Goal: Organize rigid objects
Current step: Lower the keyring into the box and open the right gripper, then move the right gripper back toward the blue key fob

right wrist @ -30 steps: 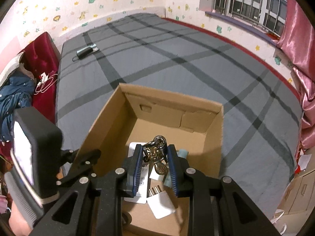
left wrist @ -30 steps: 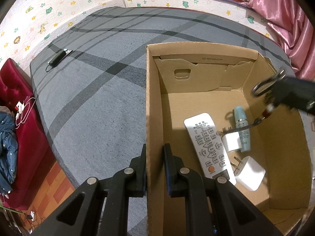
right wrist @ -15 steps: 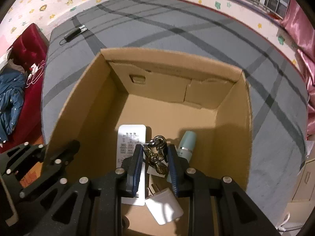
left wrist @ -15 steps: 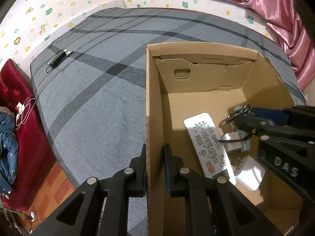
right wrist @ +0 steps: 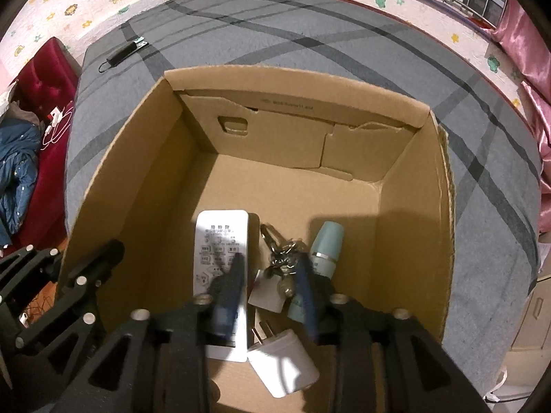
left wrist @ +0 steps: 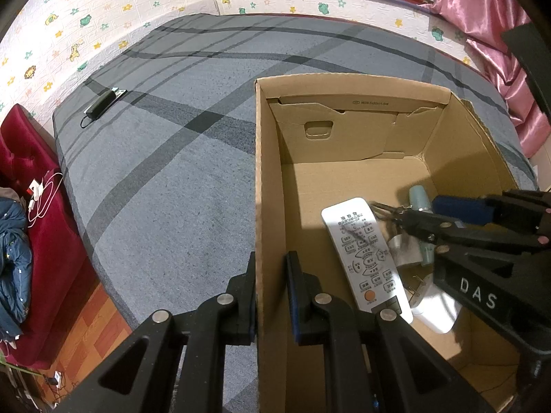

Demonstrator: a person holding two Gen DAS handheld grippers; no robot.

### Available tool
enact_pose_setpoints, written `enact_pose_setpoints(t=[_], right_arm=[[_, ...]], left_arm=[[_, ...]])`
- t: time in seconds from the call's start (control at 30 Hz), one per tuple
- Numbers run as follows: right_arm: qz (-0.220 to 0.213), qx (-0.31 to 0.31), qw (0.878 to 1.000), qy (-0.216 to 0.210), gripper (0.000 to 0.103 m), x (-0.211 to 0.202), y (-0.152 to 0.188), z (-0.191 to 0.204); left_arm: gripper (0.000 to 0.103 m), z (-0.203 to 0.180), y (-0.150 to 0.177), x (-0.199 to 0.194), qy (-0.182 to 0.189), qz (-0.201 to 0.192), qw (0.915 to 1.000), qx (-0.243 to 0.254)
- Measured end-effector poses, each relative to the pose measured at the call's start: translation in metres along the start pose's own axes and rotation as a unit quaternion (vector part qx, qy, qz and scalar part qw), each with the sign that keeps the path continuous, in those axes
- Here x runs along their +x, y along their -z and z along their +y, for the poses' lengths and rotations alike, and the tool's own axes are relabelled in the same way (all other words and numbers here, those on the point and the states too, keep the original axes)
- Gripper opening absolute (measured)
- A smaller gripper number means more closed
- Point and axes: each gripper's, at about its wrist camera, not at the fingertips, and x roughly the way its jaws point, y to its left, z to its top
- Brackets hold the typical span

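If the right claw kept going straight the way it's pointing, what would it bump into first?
Probably the keys, lying between the opening jaws of the right claw, on a white plug on the floor of the box. Depth is hard to judge.

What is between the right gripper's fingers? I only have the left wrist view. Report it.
Observer: A bunch of keys lies between the fingers of the right gripper. Its jaws are opening, and neither pad seems to press on the keys.
Operator: Say what the keys rest on.
Observer: Partly on a small white adapter, between the remote and the teal bottle.
Operator: Check the plug that the gripper half hides from me.
Observer: The white plug lies whole on the floor of the box, its prongs toward the adapter, apart from the keys.
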Motion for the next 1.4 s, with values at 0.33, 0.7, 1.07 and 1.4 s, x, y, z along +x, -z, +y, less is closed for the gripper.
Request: enact_pose_setpoints(t=[0.33,0.7,1.07,1.4], right_arm=[[-0.028,-0.001,1.0,0.005,0.079,-0.019,-0.001,0.002],[-0.066,0.001,0.998,0.011,0.103,-0.045,0.0,-0.003],[-0.098,0.019,0.995,0.012,0.103,-0.08,0.002,-0.026],[-0.108,0.039,0.993,0.037,0.103,-0.096,0.014,-0.063]], left_arm=[[0.015,-0.002,0.0,0.0,-0.004,-0.001,1.0,0.002],[0.015,-0.002,0.001,0.0,-0.006,-0.001,1.0,0.003],[0.015,-0.002,0.001,0.0,-0.007,-0.001,1.0,0.003],[0.015,-0.001,0.001,0.0,-0.008,-0.001,1.0,0.003]])
